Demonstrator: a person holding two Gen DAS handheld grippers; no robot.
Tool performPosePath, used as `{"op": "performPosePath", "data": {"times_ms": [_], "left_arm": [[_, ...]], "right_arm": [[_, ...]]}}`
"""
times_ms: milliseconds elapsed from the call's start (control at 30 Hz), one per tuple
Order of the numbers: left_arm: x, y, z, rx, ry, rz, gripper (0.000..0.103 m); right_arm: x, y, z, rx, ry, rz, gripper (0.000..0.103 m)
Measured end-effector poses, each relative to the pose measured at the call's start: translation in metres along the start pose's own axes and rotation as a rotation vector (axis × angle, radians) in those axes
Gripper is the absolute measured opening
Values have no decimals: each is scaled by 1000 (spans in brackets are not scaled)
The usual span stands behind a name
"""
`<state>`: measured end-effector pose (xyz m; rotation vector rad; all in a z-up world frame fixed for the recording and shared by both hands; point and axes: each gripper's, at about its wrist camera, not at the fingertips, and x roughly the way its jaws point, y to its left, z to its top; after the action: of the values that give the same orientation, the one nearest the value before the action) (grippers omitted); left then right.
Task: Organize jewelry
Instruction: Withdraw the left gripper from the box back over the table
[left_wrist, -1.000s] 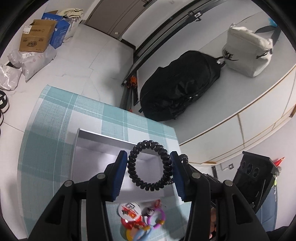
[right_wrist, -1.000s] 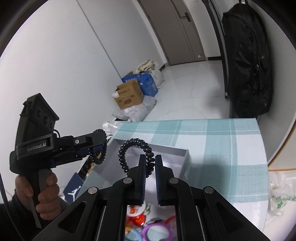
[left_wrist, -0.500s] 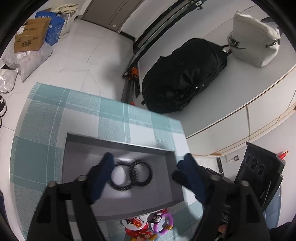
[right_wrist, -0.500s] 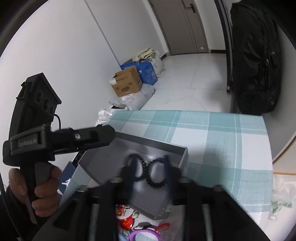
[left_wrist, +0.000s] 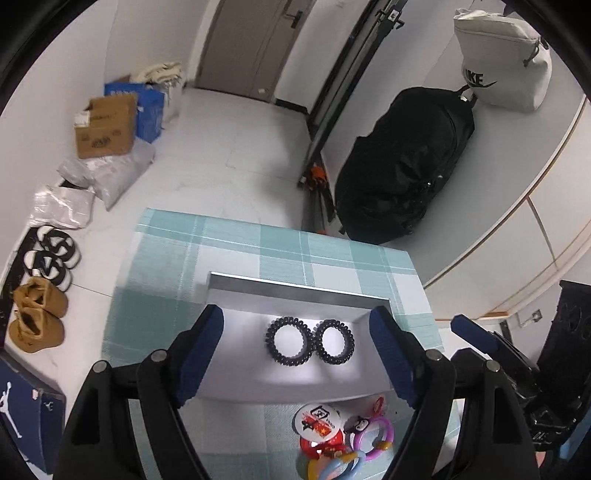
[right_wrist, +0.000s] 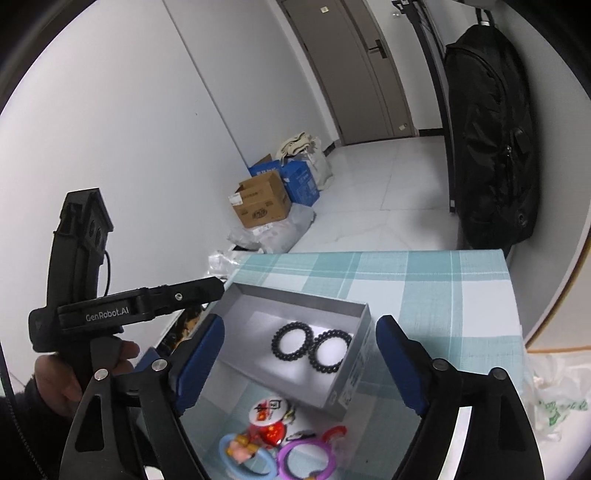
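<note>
Two black spiral hair ties (left_wrist: 288, 345) (left_wrist: 335, 346) lie side by side inside the grey box (left_wrist: 295, 288) on the checked tablecloth; they also show in the right wrist view (right_wrist: 291, 340) (right_wrist: 330, 351). My left gripper (left_wrist: 297, 354) is open and empty above the box. My right gripper (right_wrist: 299, 360) is open and empty above the box's near side. A pile of colourful items lies in front of the box: a round badge (left_wrist: 317, 422), a purple ring (left_wrist: 373, 435), and in the right wrist view a blue ring (right_wrist: 245, 458) and a purple ring (right_wrist: 306, 459).
The table with the teal checked cloth (left_wrist: 258, 243) ends at the far edge. On the floor are a cardboard box (left_wrist: 105, 129), bags and shoes (left_wrist: 37, 317). A black backpack (left_wrist: 402, 166) hangs on the right wall. The left gripper's handle (right_wrist: 85, 306) shows in the right wrist view.
Both grippers held a black hair tie a second ago, then opened and dropped them into the grey box. Both grippers have since lifted back, open and empty.
</note>
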<state>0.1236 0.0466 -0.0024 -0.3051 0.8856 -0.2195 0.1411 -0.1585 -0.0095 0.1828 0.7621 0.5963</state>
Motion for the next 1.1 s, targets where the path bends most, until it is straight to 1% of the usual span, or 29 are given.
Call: {"op": "performPosePath", "data": {"times_ms": [133, 200, 300, 367, 467, 633, 700, 800, 933, 1000, 1100], "left_arm": [[-12, -9, -10, 40, -42, 58, 78], [-13, -13, -15, 47, -50, 74, 78], [-15, -18, -25, 59, -42, 89, 78], [-19, -21, -29, 63, -46, 99, 78], [-26, -26, -35, 71, -63, 110, 78], [-29, -29, -50, 71, -61, 112, 78], [-28, -30, -57, 85, -58, 124, 78], [-26, -33, -63, 115, -49, 139, 78], [-27, -31, -72, 103, -42, 134, 78], [-25, -30, -77, 101, -28, 135, 78], [-17, -31, -83, 105, 8, 136, 78]], "right_arm": [[-10, 5, -5, -17, -18, -10, 92], [-16, 9, -8, -28, -27, -10, 98], [-23, 13, -13, -46, -28, -4, 99], [-26, 16, -16, -63, -22, -19, 100], [-32, 17, -21, -77, -29, -41, 103], [-43, 16, -31, -84, -36, -63, 103], [-45, 16, -35, -91, -38, -74, 103], [-45, 16, -42, -98, -9, -85, 103], [-41, 16, -53, -117, 33, -94, 103], [-36, 15, -60, -111, 79, -79, 103], [-26, 10, -72, -70, 148, -76, 103]]}}
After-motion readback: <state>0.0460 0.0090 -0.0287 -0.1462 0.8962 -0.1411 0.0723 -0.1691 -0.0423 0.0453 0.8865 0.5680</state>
